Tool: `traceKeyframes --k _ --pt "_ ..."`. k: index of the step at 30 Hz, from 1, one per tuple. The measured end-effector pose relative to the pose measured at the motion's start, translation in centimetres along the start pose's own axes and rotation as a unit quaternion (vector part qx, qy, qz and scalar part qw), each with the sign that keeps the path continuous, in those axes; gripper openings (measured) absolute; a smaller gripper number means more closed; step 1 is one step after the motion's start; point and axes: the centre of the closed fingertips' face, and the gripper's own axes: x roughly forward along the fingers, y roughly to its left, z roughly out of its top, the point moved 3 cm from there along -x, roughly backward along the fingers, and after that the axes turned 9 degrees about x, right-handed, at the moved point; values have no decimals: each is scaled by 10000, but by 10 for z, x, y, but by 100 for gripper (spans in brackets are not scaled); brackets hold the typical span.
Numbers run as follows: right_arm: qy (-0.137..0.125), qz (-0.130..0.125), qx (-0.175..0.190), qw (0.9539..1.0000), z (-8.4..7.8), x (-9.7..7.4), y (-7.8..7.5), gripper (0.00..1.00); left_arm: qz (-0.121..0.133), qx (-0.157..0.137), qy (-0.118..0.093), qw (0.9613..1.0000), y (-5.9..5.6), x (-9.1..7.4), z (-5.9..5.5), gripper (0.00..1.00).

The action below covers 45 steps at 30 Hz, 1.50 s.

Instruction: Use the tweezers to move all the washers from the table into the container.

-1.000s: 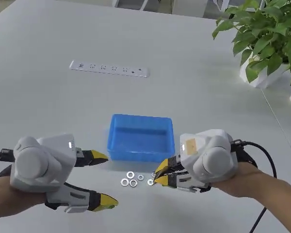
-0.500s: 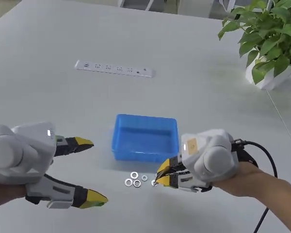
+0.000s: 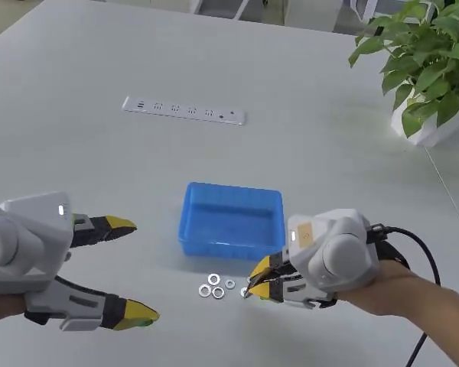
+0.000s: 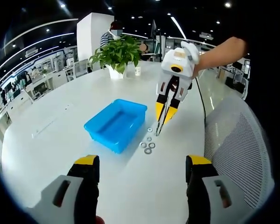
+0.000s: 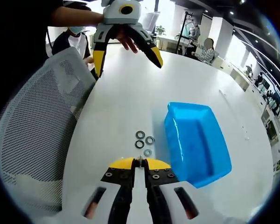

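Several small metal washers (image 3: 217,287) lie on the grey table just in front of the blue container (image 3: 233,191), which looks empty. My right gripper (image 3: 256,278) is shut on thin tweezers (image 4: 159,125) whose tip sits at the right edge of the washer cluster (image 4: 148,145). In the right gripper view the washers (image 5: 143,142) lie just beyond the shut jaws (image 5: 140,162), with the container (image 5: 196,140) to their right. My left gripper (image 3: 131,269) is open and holds nothing, well to the left of the washers.
A white power strip (image 3: 183,111) lies further back on the table. A potted plant (image 3: 428,61) stands at the far right, by the table's edge. A mesh chair (image 5: 37,116) sits at the near side. People are in the background.
My left gripper has drawn away to the left, off the washers. The right gripper has stayed by the washers, with the tweezers' tip a little lower.
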Motion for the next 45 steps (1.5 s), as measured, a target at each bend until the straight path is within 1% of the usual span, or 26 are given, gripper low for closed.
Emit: traceKeyframes --k 1,6,12,14,16,18,21,26,31,38,45 --pt "14 -36 -20 10000 0 0 -1 10 0 2 7 10000 0 0 0 81" --pt "35 -29 6 10000 0 0 -1 10 -20 15 19 10000 0 0 -1 81" --pt "142 -62 167 9997 1 3 -7 9 -12 34 20 10000 1 -2 -1 82" --pt "168 2 248 9996 1 3 -5 9 -24 28 24 10000 1 -2 -1 83" --pt "193 -13 251 9995 1 4 -5 9 -28 14 4 10000 1 -2 -1 83" --pt "197 13 347 9992 1 3 -5 9 -28 -6 -13 10000 1 -2 -1 84" --pt "207 29 391 9990 1 3 -5 8 -33 -43 -29 10000 1 -3 0 85" --pt "210 2 459 9987 1 2 -5 8 -27 -102 -62 9999 1 -4 0 88" --pt "204 4 425 9989 1 2 -5 8 15 -126 -75 9999 3 -5 0 89" --pt "207 10 394 9990 0 1 -5 8 25 -142 -36 9999 4 -6 -2 88" --pt "192 34 361 9992 5 -5 -3 8 26 -146 -23 9999 2 -6 -3 88"
